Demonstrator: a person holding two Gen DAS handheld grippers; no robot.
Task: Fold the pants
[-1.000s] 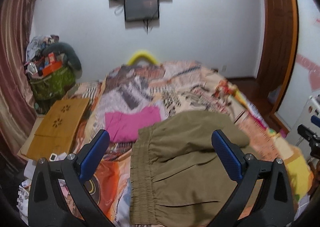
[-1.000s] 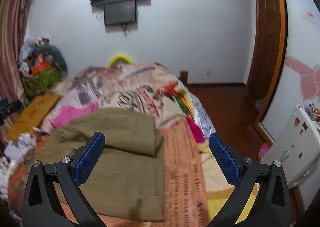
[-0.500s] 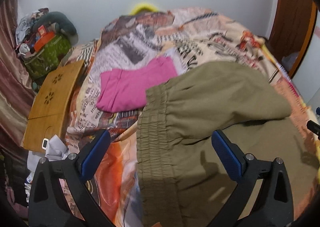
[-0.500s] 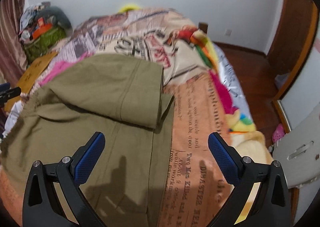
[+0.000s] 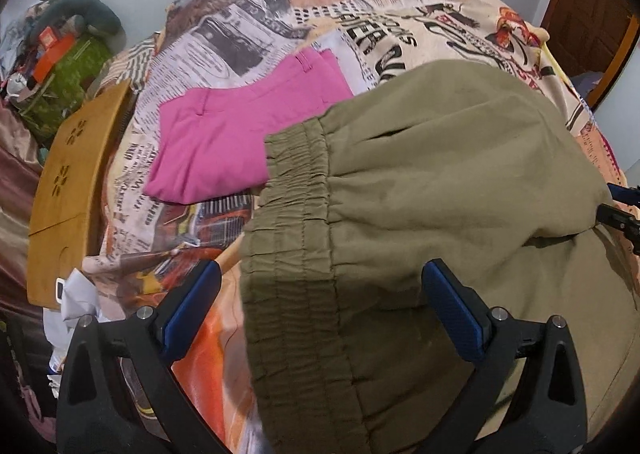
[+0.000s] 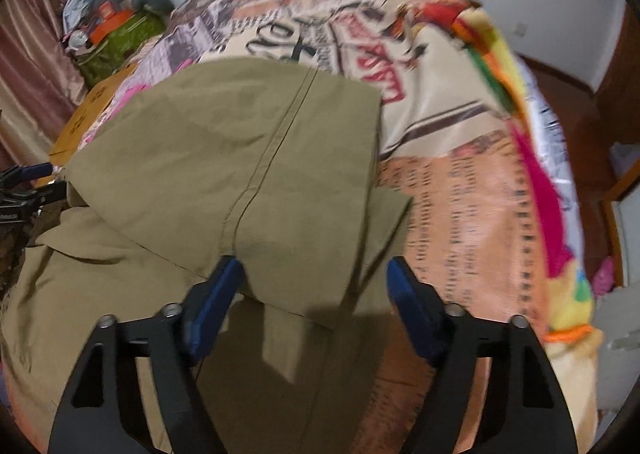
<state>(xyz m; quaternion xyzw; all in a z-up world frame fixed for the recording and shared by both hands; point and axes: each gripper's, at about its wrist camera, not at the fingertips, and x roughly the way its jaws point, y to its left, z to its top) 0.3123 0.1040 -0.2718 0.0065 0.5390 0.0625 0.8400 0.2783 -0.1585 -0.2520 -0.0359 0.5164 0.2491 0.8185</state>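
Olive-green pants lie on the patterned bedspread, partly folded, with an upper layer lying over a lower one. The elastic waistband runs down the left wrist view. My left gripper is open, its jaws straddling the waistband just above the cloth. In the right wrist view the folded pants show a long seam. My right gripper is open, straddling the folded layer's near corner. Each gripper shows at the edge of the other's view.
A folded pink garment lies on the bedspread beyond the waistband. A wooden lap tray leans at the bed's left side, with a green bag and clutter behind. Wooden floor lies right of the bed.
Both grippers have dropped and tilted down toward the pants. The wall and television have left both views. Both stay open; the right gripper's jaws now stand narrower.
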